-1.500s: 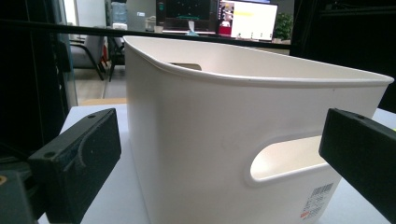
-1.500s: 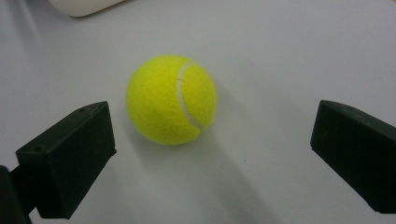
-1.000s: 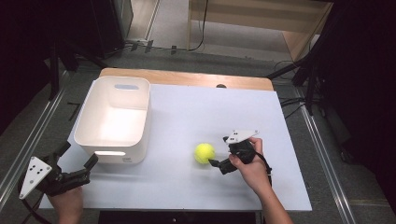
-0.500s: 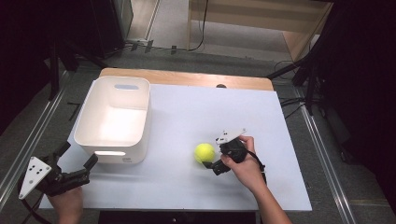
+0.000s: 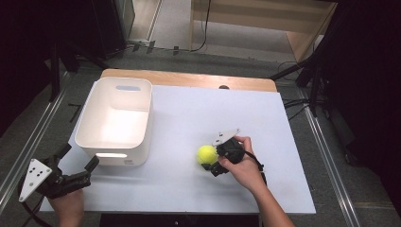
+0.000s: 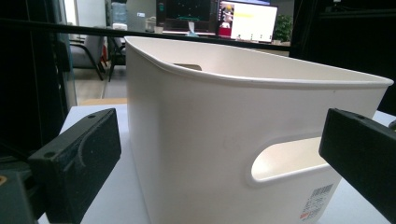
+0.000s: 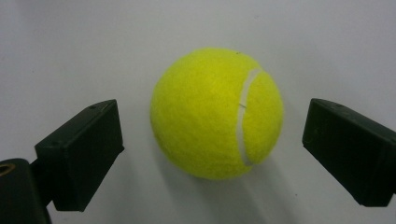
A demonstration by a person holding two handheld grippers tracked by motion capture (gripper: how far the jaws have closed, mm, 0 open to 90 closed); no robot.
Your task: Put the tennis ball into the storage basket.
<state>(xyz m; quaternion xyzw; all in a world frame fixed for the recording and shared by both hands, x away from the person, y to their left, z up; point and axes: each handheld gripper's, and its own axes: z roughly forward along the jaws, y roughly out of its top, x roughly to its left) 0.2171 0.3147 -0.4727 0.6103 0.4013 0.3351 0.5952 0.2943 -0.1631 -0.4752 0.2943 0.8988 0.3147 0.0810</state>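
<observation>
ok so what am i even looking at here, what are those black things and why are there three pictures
No robot here: a person holds a hand-held gripper in each hand, and the black blocks are its two jaws.

The high view comes from a fixed camera above the white table. The other two pictures come from small cameras riding on the grippers, looking out along their jaws.

On the table sit a white plastic bin and a yellow tennis ball. The left gripper, jaws open, points at the near end of the bin, where a handle slot and a barcode sticker show. The right gripper has its jaws spread either side of the ball, not touching it. Nothing is held yet.
</observation>
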